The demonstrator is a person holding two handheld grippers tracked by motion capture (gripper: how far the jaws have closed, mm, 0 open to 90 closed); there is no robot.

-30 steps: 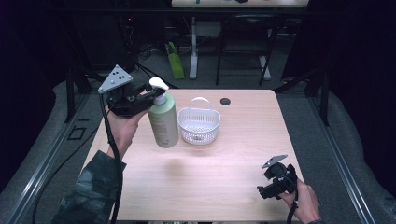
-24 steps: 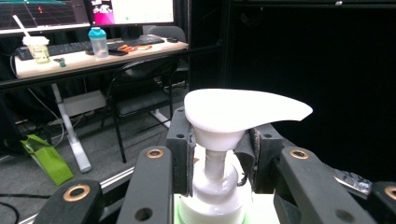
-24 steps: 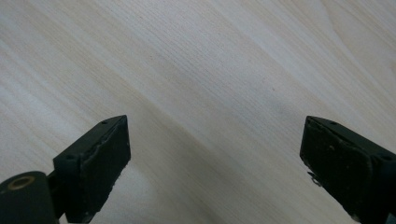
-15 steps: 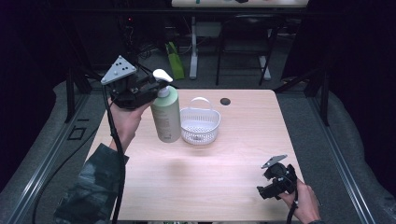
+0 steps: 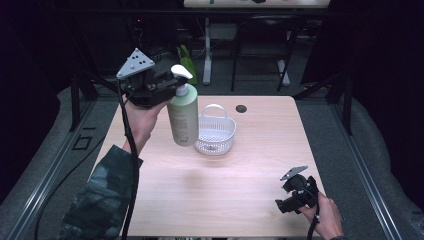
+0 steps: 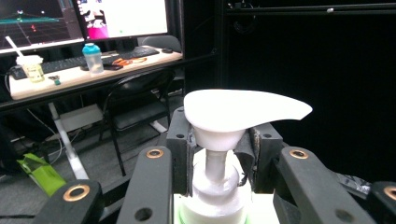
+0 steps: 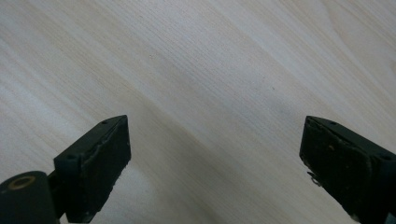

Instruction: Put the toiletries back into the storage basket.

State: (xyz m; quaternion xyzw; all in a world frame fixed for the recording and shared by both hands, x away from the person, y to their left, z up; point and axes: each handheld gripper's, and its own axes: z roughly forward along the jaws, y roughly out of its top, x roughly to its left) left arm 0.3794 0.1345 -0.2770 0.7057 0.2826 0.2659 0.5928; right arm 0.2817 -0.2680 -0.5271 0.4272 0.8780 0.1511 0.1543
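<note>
A pale green pump bottle point(image 5: 183, 119) with a white pump head point(image 6: 243, 112) hangs in the air over the table's left half, beside the white basket point(image 5: 216, 133). My left gripper point(image 5: 172, 85) is shut on the bottle's neck just under the pump head; in the left gripper view the jaws clamp the white stem from both sides point(image 6: 215, 158). My right gripper point(image 5: 285, 199) rests low at the table's front right, jaws wide apart over bare wood point(image 7: 210, 93), holding nothing.
The light wooden table point(image 5: 235, 175) has a round black cable hole point(image 5: 241, 108) near its far edge. The white basket with a handle stands just right of the lifted bottle. Behind the table are chair and desk legs on a dark floor.
My left gripper has lifted the bottle off the table and carried it up and slightly right toward the basket. The right gripper has stayed still.
</note>
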